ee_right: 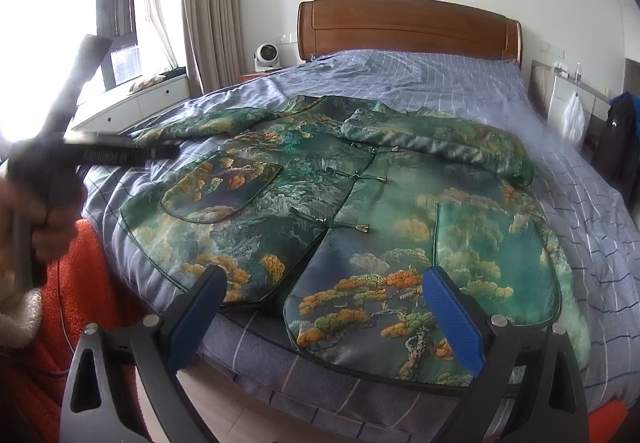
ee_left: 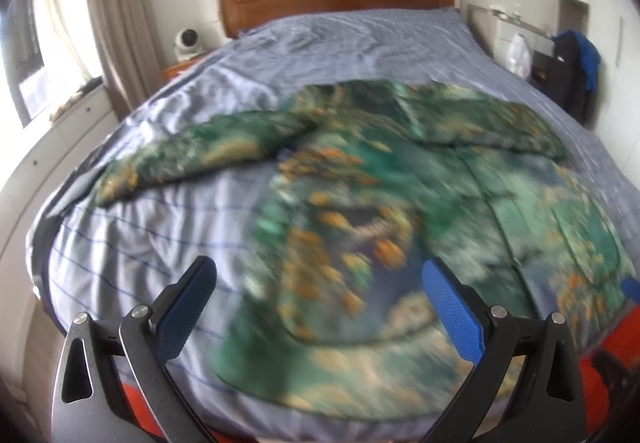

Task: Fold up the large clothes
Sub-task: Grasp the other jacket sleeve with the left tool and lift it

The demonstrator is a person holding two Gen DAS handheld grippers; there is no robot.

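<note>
Bedroom with a wide bed (ee_right: 580,203) under a checked blue sheet. Both the left tongs (ee_left: 320,283) and the right tongs (ee_right: 324,287) stand apart, holding nothing. Just ahead of them the green patterned jacket (ee_right: 340,203) lies flat on the bed, one sleeve (ee_left: 180,159) stretched far left. Beyond stands the wooden headboard (ee_right: 408,27).

A bed (ee_right: 580,179) in blue checked bedding carries a green patterned jacket (ee_right: 320,179) spread flat.

Both claws are black, with dimpled blue pads (ee_right: 450,319) and silver round screws (ee_left: 140,310) at the joints. The person wears a fuzzy orange sleeve (ee_right: 86,283) with a cream cuff (ee_right: 18,317).
</note>
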